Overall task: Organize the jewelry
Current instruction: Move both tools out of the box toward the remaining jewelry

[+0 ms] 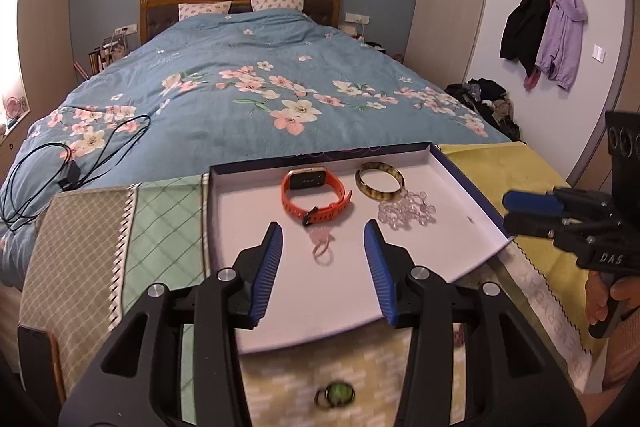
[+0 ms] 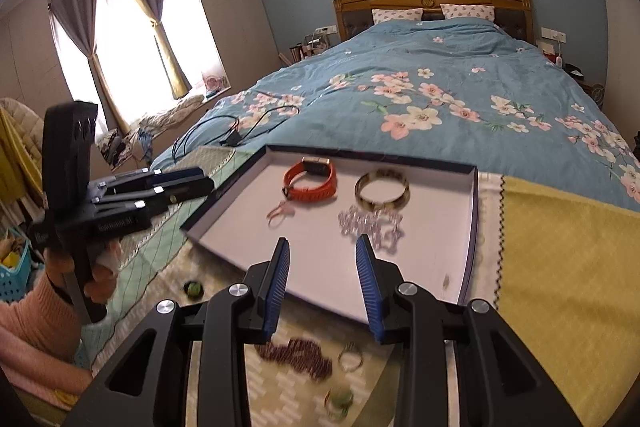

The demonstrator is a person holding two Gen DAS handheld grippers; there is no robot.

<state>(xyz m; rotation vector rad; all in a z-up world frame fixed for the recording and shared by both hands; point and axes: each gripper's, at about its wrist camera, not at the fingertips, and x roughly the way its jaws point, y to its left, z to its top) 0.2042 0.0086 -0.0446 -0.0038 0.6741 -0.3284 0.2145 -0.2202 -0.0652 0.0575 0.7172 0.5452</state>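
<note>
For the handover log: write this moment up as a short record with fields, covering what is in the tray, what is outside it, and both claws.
tray: white shallow box on patterned cloths at the foot of the bed
in tray: orange watch, tortoiseshell bangle, clear bead bracelet, pink ring
outside tray: green-stone ring, dark bead string, plain ring on the cloth in front
left claw: open, empty
right claw: open, empty

Window (image 2: 132, 39) glare, fisheye edges, foreground motion blur
</note>
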